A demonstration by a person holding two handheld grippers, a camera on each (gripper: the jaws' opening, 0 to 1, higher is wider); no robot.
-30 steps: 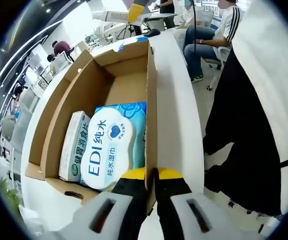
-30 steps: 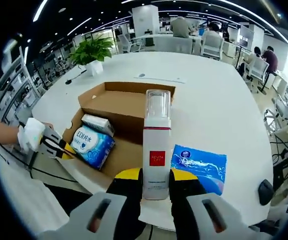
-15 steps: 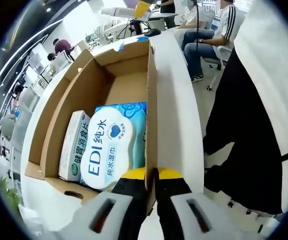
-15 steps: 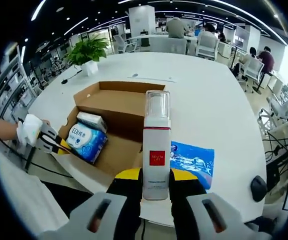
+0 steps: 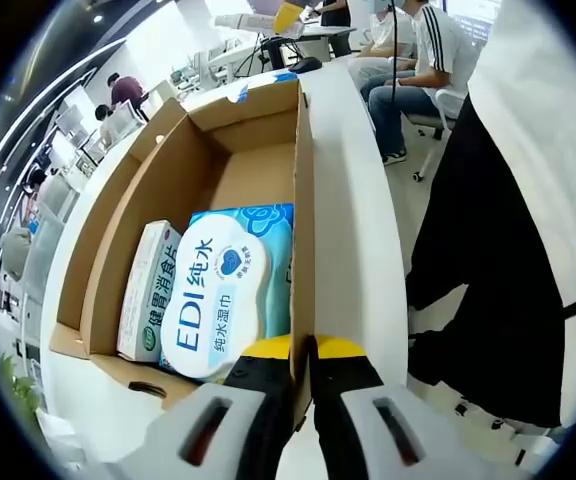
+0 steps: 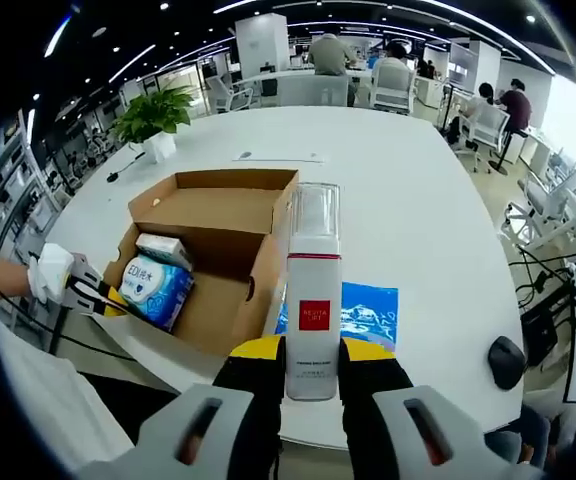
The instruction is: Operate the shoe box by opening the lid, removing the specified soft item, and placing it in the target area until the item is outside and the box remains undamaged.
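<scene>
The open cardboard box (image 5: 258, 130) lies on the white table, and my left gripper (image 5: 303, 350) is shut on its near side wall. Inside it lie a blue EDI wet-wipes pack (image 5: 223, 290) and a white and green carton (image 5: 148, 290). In the right gripper view my right gripper (image 6: 311, 352) is shut on a white bottle (image 6: 312, 300) with a red label and a clear cap, held upright in front of the box (image 6: 208, 230). The left gripper (image 6: 83, 295), in a gloved hand, shows at that box's left edge. A blue soft pack (image 6: 363, 310) lies flat on the table beside the box.
The white table (image 6: 408, 200) stretches far behind the box, with a potted plant (image 6: 153, 120) at its back left and a black mouse (image 6: 505, 360) at its right edge. A person's dark trousers (image 5: 488, 280) hang beside the table edge. People sit at desks in the background.
The right gripper's view has drawn back and swung right with the bottle, so the box now sits further left and smaller. The left gripper keeps its hold on the box wall.
</scene>
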